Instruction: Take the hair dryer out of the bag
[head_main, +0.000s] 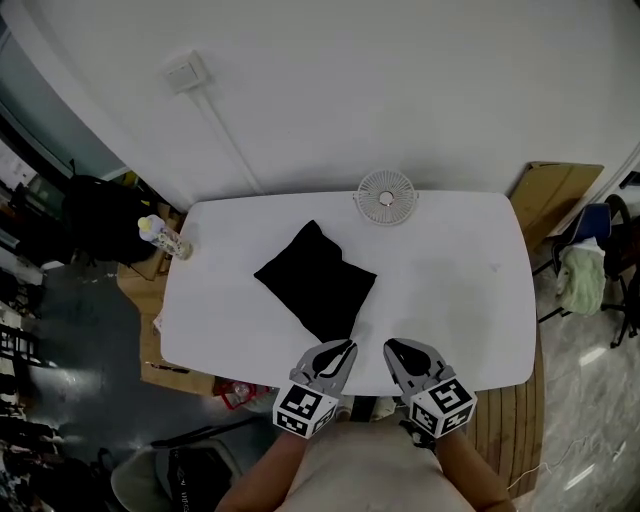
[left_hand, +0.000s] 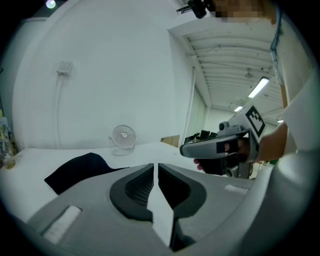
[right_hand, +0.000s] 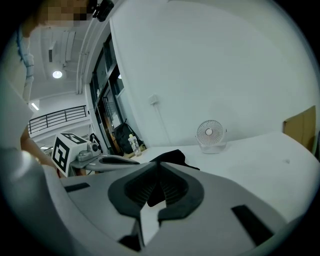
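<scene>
- Two grippers are hovering side by side over the near edge of the white table (head_main: 450, 290), each held in one of the person's hands.
- Left gripper (head_main: 346, 348) is showing its jaws closed together, only a thin slit between the pads, with nothing between them.
- Right gripper (head_main: 391, 347) is likewise showing its jaws closed tip to tip, gripping nothing; the dark patch seen through its gap is the bag lying farther off.
- Both grippers are pointing toward the far edge and slightly downward, tips near each other but not touching.
- Black bag (head_main: 315, 280) is lying flat on the table just beyond the left gripper's tip, left of centre, one corner pointing at the far edge; neither gripper is touching it.
- Hair dryer is showing in no view, and whether it is sitting inside the bag cannot be told.
- Bottle (head_main: 165, 238) is sitting at the left edge, near the far left corner.
- Small white fan (head_main: 386, 196) is standing at the middle of the far edge, well apart from the bag.
- White wall beyond is carrying a switch plate (head_main: 185, 72).
</scene>
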